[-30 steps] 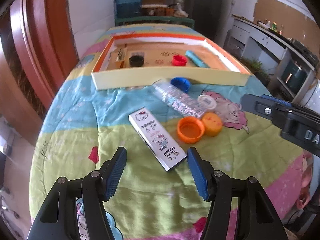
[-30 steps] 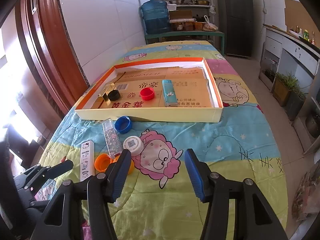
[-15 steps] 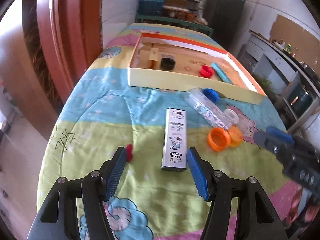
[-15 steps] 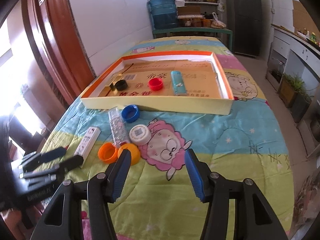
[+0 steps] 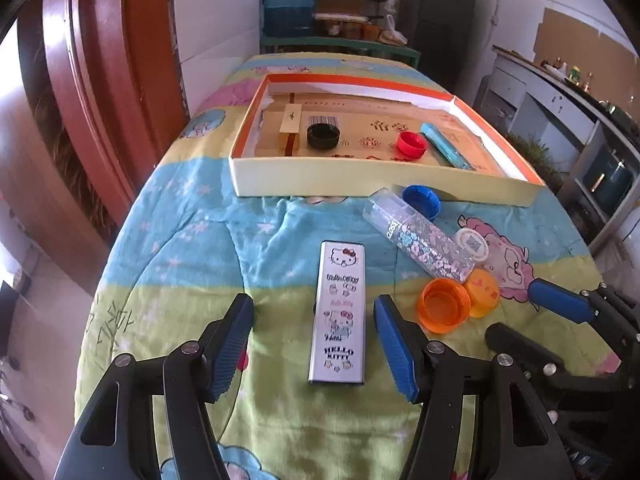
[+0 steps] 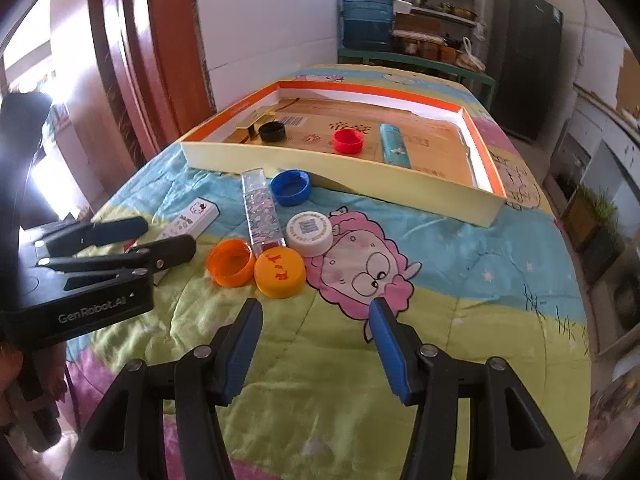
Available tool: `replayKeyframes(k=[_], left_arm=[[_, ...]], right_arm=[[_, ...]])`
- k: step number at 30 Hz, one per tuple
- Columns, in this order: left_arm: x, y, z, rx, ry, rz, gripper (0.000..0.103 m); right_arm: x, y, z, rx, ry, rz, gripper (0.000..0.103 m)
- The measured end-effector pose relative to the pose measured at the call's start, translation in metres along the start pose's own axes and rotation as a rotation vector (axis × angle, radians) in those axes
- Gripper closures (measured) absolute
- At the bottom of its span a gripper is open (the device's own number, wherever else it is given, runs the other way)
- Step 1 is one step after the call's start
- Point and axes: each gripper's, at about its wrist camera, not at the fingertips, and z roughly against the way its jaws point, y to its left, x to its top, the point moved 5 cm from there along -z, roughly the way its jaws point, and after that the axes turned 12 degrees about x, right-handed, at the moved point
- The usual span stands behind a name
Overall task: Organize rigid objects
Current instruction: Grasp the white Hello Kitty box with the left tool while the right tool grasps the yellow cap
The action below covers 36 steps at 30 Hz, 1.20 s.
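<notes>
A white Hello Kitty case [image 5: 339,312] lies lengthwise on the bedspread between the fingers of my open left gripper [image 5: 314,334], not touched; it shows in the right wrist view [image 6: 188,218] too. Beside it lie a clear patterned tube [image 5: 418,236], an open orange cap [image 5: 442,306], a yellow-orange cap [image 5: 482,292], a white cap [image 5: 472,243] and a blue cap [image 5: 422,200]. My right gripper [image 6: 316,338] is open and empty, just short of the yellow-orange cap [image 6: 279,274].
A shallow cardboard tray [image 5: 360,178] with an orange rim stands behind, holding a black cap [image 5: 323,136], a red cap [image 5: 412,145], a teal case [image 5: 446,150] and a wooden block [image 5: 290,126]. A wooden door frame [image 5: 92,100] is on the left, cabinets on the right.
My left gripper has swung round and moved forward, so the Hello Kitty case now lies straight between its fingers. My right gripper has moved forward and left toward the caps.
</notes>
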Motion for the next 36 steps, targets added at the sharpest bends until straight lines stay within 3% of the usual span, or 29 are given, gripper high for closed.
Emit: replayKeyframes(k=[4, 7, 10, 11, 36], left_arm=[[0.002, 0.001, -0.002, -0.001, -0.026, -0.007, 0.052], [0.003, 0.002, -0.002, -0.023, -0.029, -0.003, 0.068], [0.003, 0.001, -0.003, -0.042, -0.027, -0.010, 0.075], [0.003, 0.001, -0.003, -0.049, -0.026, -0.012, 0.076], [0.010, 0.007, 0.021, -0.086, -0.064, 0.017, 0.077]], right_arm=[[0.004, 0.007, -0.008, -0.013, -0.004, 0.052, 0.050], [0.009, 0.008, -0.014, 0.011, -0.004, 0.047, 0.058], [0.015, 0.007, -0.018, 0.039, 0.004, 0.025, 0.067], [0.016, 0.007, -0.018, 0.043, 0.005, 0.023, 0.073], [0.019, -0.006, 0.005, 0.057, -0.046, -0.055, 0.073]])
